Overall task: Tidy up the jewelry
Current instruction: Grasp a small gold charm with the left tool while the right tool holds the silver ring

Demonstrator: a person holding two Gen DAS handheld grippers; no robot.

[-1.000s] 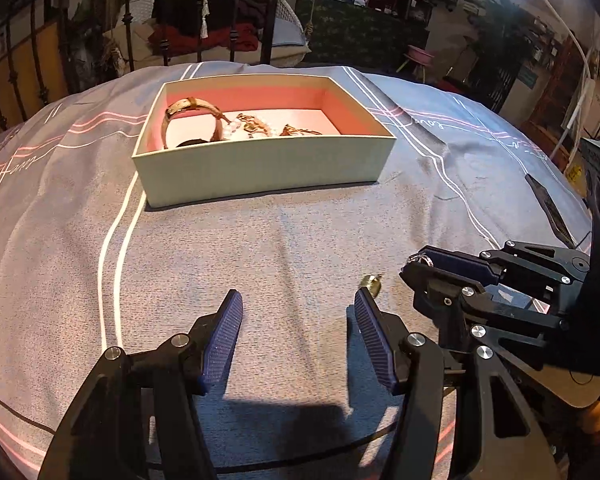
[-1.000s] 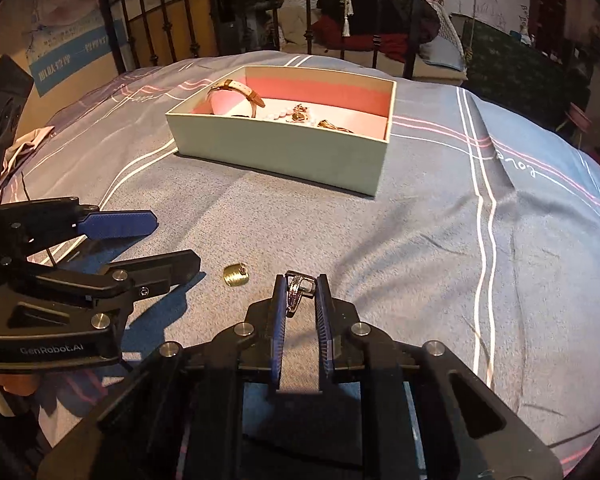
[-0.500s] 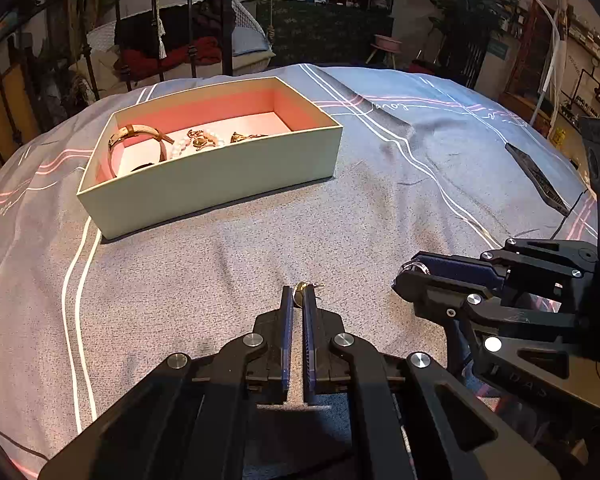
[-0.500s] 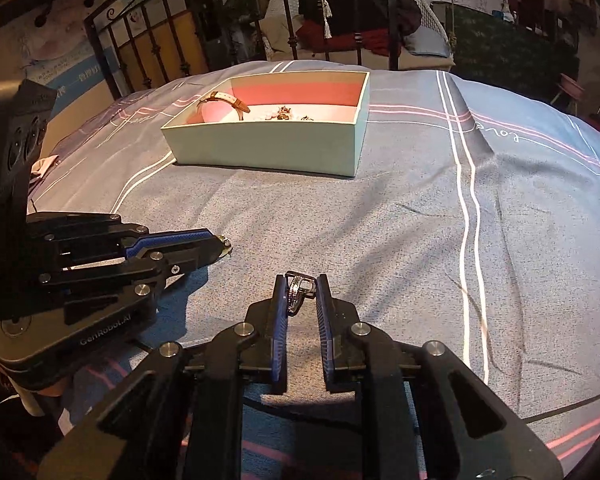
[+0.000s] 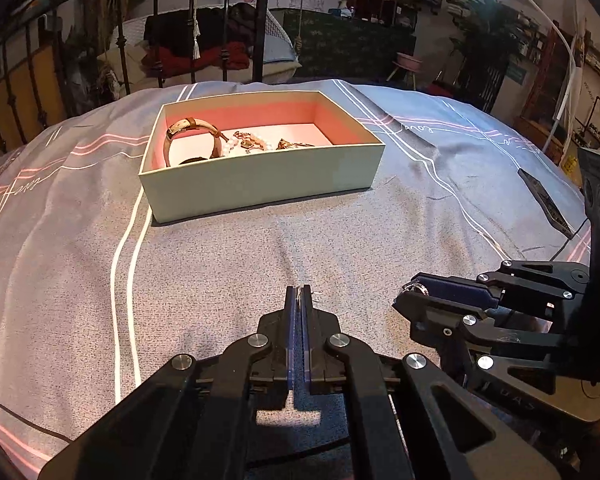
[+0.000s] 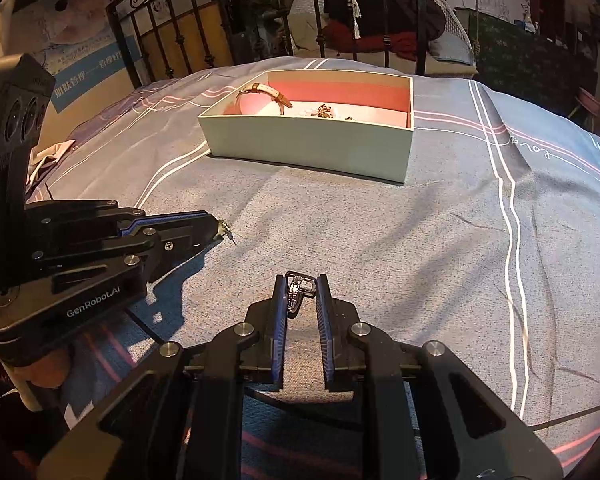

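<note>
Box: a pale green jewelry box [image 5: 260,176] with a pink lining is set open-topped on the bed [image 5: 80,264], ahead of both tongs, so that pieces can be dropped in from above.
Contents already in: a tan watch strap [image 5: 192,136] is propped on edge at the left end of the box; a tangle of small gold and pearl-like pieces [image 5: 256,143] lies beside it on the box floor.
Left tongs [image 5: 301,292]: the blades are pressed together, with almost no gap seen between the blue pads.
Left tongs, load: a small gold piece [image 6: 223,227], probably an earring, is pinched at the very tips; its thin wire pokes out beyond them. It is carried clear of the bedspread or barely above it; which cannot be told.
Right tongs [image 6: 301,286]: the blades are held narrowly apart, clamped on a silver ring [image 6: 298,289].
Ring: it is caught across the gap, close to the tips, with its stone-set band tilted toward the left pad.
Why held so: each small piece is gripped at the tips, judged to keep it visible and easy to release.
Stage: both pieces are judged ready for carrying to the box; neither is over it yet.
Risk: the gold piece is held by very little and could slip.
</note>
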